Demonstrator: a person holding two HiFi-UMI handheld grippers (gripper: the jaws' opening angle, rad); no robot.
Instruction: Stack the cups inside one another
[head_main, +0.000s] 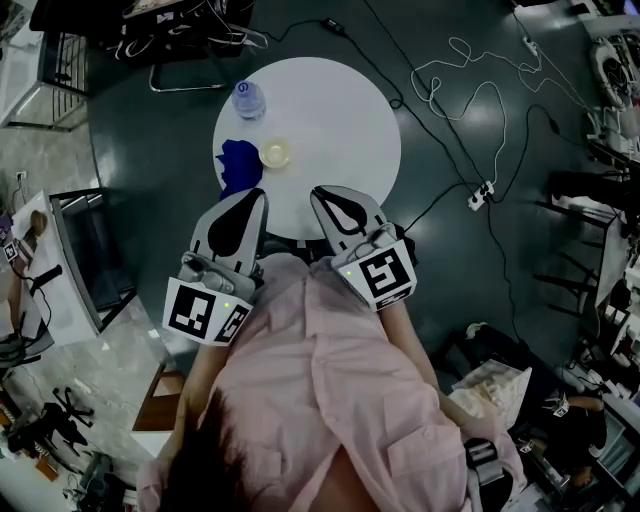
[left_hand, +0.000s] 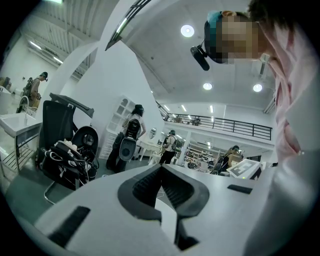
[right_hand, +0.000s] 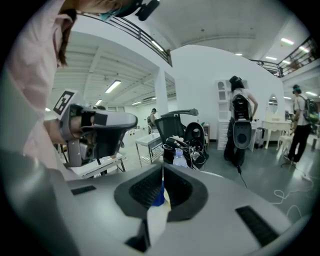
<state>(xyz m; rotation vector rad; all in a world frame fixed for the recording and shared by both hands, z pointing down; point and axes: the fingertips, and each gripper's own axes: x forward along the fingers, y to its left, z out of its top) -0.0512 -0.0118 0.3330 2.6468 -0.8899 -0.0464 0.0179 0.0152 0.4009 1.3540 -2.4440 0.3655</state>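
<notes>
Both closed, empty: left claw (left_hand: 161, 171); right claw (right_hand: 162, 171)

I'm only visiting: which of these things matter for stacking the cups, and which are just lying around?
For the job:
- pale yellow cup
- blue object beside it, probably a cup, though its shape is unclear
- left gripper and right gripper, both shut and empty

Lying about:
- water bottle on the round table
- power strip and cables on the floor
</notes>
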